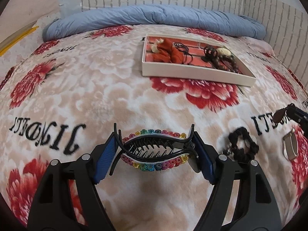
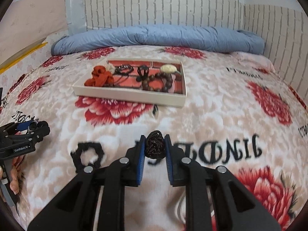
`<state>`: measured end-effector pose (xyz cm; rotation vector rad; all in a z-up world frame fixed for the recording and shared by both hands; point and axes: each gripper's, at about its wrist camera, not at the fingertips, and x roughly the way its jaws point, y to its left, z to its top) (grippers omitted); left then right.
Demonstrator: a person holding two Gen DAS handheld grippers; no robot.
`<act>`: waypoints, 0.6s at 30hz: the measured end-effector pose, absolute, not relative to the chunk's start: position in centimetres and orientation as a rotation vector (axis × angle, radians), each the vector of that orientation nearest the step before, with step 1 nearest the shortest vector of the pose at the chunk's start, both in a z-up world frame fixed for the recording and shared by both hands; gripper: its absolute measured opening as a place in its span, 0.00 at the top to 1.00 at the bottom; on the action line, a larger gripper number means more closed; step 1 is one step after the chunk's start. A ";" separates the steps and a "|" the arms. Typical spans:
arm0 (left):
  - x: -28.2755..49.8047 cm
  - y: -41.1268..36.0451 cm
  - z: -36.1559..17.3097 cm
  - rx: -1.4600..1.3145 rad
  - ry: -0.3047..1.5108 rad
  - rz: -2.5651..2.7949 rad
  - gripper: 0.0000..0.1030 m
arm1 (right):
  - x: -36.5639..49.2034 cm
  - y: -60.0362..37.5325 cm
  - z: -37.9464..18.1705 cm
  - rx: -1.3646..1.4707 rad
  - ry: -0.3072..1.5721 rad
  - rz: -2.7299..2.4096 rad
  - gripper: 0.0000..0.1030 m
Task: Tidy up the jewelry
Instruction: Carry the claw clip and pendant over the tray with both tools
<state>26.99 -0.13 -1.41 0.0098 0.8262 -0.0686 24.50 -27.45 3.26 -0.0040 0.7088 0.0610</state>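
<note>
We take the white tray (image 2: 132, 98) on the floral blanket (image 1: 96, 88) as our landmark. Nearer us than the tray, our left gripper (image 1: 154, 150) clamps a rainbow-studded claw clip (image 1: 154, 149) end to end — jaws wide around it. Our right gripper (image 2: 155, 146) pinches a dark beaded coil (image 2: 155, 144). A black scrunchie (image 2: 87, 154) lies on the blanket, near side of the tray — between the two grippers.

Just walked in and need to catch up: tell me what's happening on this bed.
A person is sorting hair accessories and jewelry into a shallow box on the floral blanket. The left gripper holds a rainbow rhinestone hair clip; the right gripper is shut on a dark coiled hair tie. A black scrunchie and a metal clip lie loose on the blanket.
</note>
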 end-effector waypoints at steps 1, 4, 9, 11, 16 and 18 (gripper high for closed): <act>27.2 0.0 -1.3 0.010 0.823 -0.066 0.28 | 24.9 -27.4 3.6 -0.004 0.703 0.063 0.81; 28.2 0.2 -0.5 0.010 0.809 -0.056 0.28 | 26.2 -27.2 4.6 -0.004 0.687 0.068 0.81; 30.3 0.2 0.6 0.015 0.792 -0.056 0.28 | 28.5 -27.1 5.9 0.003 0.664 0.072 0.81; 31.4 0.1 1.0 0.013 0.785 -0.059 0.28 | 29.5 -27.1 6.3 0.011 0.657 0.072 0.81; 34.3 -0.6 1.6 -0.004 0.779 -0.065 0.28 | 32.7 -27.1 6.9 0.016 0.653 0.069 0.81; 35.8 -1.0 2.1 -0.012 0.769 -0.076 0.28 | 34.1 -27.2 6.9 0.020 0.651 0.069 0.81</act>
